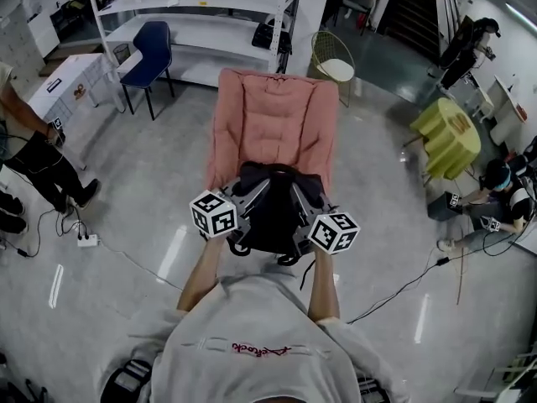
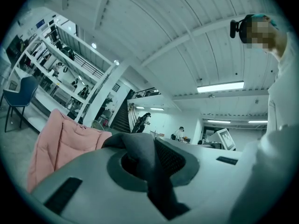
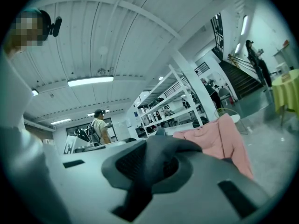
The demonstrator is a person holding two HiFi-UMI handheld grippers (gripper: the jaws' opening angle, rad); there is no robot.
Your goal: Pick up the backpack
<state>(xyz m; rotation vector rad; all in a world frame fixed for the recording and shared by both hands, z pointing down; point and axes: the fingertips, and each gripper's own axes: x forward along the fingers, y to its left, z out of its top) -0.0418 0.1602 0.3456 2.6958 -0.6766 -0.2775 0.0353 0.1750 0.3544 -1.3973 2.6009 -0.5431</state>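
Lifting step, I judge: left gripper [image 1: 238, 201] and right gripper [image 1: 314, 217] jaws clamp the black backpack [image 1: 273, 212] by its straps [image 2: 140, 158]; next, raise it clear of the pink chair [image 1: 273, 120].

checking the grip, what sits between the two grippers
In the head view the black fabric backpack lies between the left gripper and right gripper; each is shut on a dark strap.

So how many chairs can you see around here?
3: a pink padded chair behind the backpack, a blue chair by the white shelves, a wire chair beside the pillar. More may be hidden farther back.
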